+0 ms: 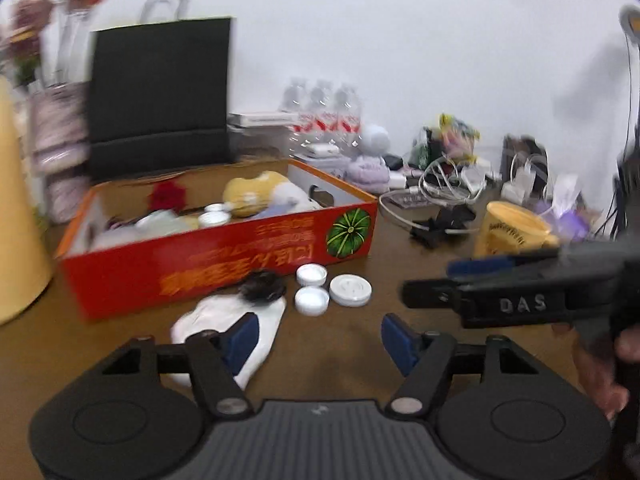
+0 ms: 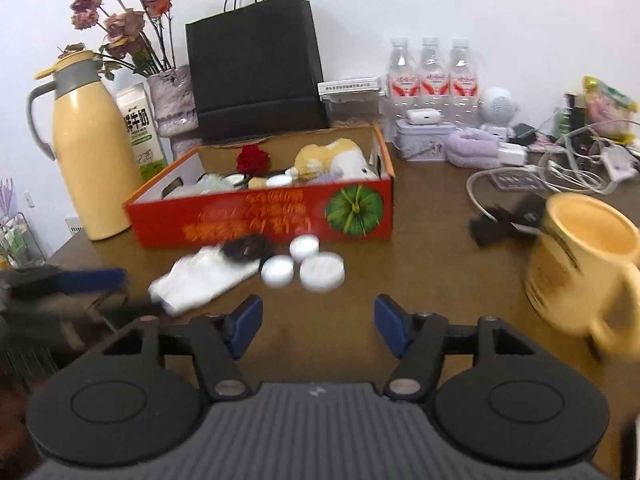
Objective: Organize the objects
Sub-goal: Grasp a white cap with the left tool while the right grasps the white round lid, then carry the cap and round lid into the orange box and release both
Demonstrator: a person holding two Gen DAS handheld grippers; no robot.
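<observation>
An orange cardboard box (image 1: 224, 256) (image 2: 256, 220) with a green pumpkin print stands on the brown table and holds a plush toy (image 2: 328, 158), a red flower and small jars. In front of it lie three white lids (image 1: 332, 288) (image 2: 304, 266), a white cloth (image 1: 224, 332) (image 2: 200, 280) and a dark hair tie (image 2: 246, 248). My left gripper (image 1: 318, 338) hangs open over the table, its left finger above the cloth, nothing between the pads. My right gripper (image 2: 318, 326) is open too, short of the lids, and shows from the side in the left wrist view (image 1: 432, 284).
A yellow mug (image 2: 584, 264) (image 1: 508, 230) stands at the right. A yellow thermos (image 2: 92, 152), a milk carton, a vase of dried flowers and a black paper bag (image 2: 256, 68) stand behind the box. Water bottles (image 2: 432, 72), a tin, cables and chargers crowd the back right.
</observation>
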